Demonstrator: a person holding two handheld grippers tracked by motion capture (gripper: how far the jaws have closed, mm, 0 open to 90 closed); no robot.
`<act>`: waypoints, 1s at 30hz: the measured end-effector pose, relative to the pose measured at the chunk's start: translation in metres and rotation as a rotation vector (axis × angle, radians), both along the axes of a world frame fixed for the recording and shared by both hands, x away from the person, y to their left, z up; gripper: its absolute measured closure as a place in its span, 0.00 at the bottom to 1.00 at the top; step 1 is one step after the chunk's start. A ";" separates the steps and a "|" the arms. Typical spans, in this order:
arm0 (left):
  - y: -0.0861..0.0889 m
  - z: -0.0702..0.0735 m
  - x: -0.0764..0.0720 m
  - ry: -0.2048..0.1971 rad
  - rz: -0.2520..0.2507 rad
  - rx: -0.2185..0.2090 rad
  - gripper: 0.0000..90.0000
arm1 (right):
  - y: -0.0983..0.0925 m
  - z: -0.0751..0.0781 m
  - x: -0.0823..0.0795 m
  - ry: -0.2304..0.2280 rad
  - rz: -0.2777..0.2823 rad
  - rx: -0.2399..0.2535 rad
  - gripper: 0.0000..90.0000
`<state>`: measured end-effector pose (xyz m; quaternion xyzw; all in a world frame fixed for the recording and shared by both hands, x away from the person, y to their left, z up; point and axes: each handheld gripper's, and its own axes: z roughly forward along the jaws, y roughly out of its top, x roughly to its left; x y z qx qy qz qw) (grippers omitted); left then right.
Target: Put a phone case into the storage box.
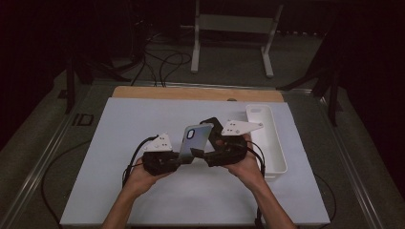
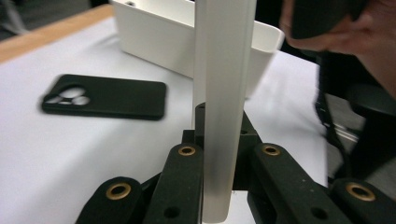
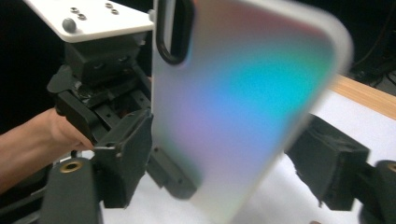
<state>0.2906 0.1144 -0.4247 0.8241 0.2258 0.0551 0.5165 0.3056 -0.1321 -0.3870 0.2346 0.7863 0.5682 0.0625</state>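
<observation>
- White counter (image 1: 143,191) lies under both claws, with dark floor and a white frame beyond it.
- Left claw (image 1: 184,157) is clamped on the lower edge of the iridescent phone case (image 1: 196,140), which stands upright above it.
- Right claw (image 1: 203,151) sits just beside the left one; its jaws stand apart on either side of the case, pads clear of it.
- Black phone case (image 2: 105,96) lies flat on the counter beyond the left claw.
- White tray (image 1: 274,148) rests just beyond the right claw, on its outer side.
</observation>
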 end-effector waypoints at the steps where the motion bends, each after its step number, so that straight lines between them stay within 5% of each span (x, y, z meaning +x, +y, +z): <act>1: 0.001 0.001 0.000 -0.004 0.017 -0.005 0.96 | -0.001 0.000 0.000 0.007 -0.014 -0.003 0.25; 11: 0.004 0.003 0.000 -0.028 0.121 -0.001 0.96 | -0.008 -0.002 0.001 0.028 -0.067 -0.012 0.26; 17: 0.001 0.002 -0.001 -0.048 0.181 0.013 0.96 | -0.006 0.003 -0.001 0.027 -0.123 -0.012 0.14; 30: -0.011 -0.005 -0.003 -0.048 0.194 0.037 0.96 | 0.011 0.019 0.000 0.064 -0.229 0.037 0.09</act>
